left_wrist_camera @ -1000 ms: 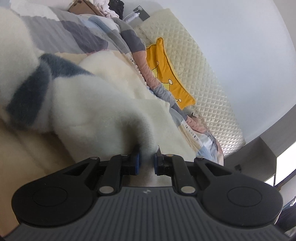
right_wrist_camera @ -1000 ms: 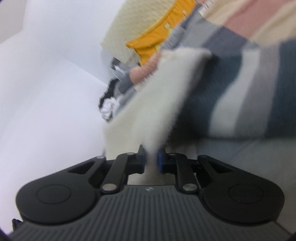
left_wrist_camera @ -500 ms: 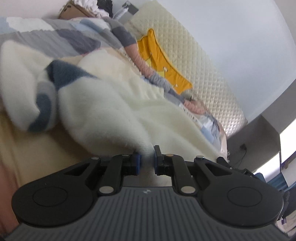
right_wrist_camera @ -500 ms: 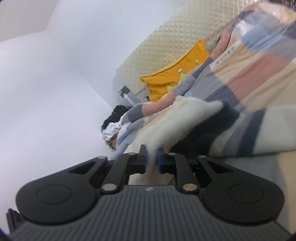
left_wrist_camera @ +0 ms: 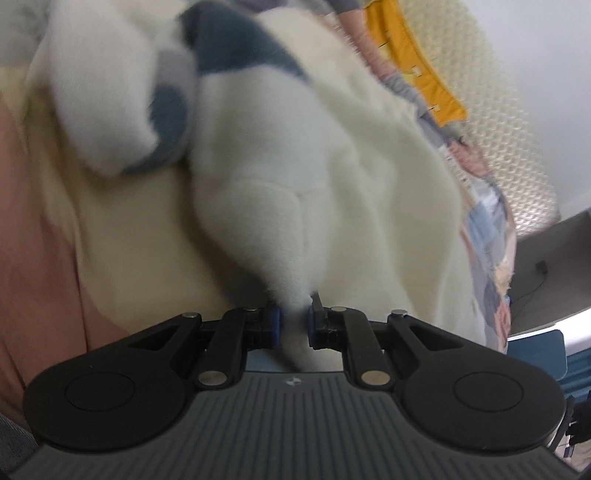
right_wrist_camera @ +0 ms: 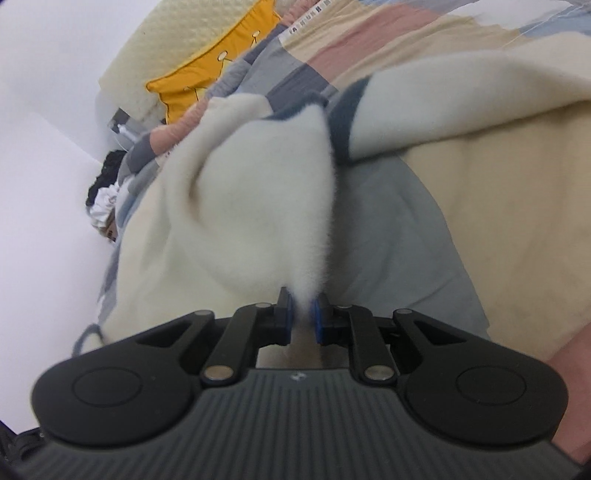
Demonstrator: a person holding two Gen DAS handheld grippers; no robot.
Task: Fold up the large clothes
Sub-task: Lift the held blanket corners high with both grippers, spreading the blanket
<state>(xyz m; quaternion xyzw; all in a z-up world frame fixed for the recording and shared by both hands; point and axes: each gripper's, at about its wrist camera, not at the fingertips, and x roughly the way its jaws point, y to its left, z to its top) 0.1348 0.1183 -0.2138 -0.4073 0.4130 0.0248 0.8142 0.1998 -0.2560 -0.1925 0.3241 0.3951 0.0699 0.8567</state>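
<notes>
1. Left claw (left_wrist_camera: pixel 293 326): clamped on a bunched corner of the fleece garment (left_wrist_camera: pixel 280 155). The white pile fills the gap between the blue pads.
2. Right claw (right_wrist_camera: pixel 303 319): gripping another corner of the same fleece garment (right_wrist_camera: pixel 258 199). Fabric sits between the pads, and the jaws are easing slightly wider at this moment.
3. Location of the garment: it lies on the bed (right_wrist_camera: pixel 498 206), on top of a cream layer and a patchwork quilt (right_wrist_camera: pixel 369 33). It is white with dark blue and grey stripes. Both gripped corners are raised off the bed; the rest rests on it in loose rolls.
4. Progress, as a judgement: the fold is under way, not complete. The two corners are lifted and appear ready to be carried across the body of the garment. No flat, squared shape is visible yet; one rolled sleeve or flap (left_wrist_camera: pixel 107 92) lies bunched to the left in the left wrist view.
5. Remaining work: lay the held edge down, release, smooth, then make any further folds.
6. Edges and clearance: the yellow cushion (right_wrist_camera: pixel 207 74) and the quilted headboard (left_wrist_camera: pixel 517 147) lie well beyond the garment. The bed's side edge drops away at the right of the left wrist view. Bare bedding in front of both claws offers room to travel.
</notes>
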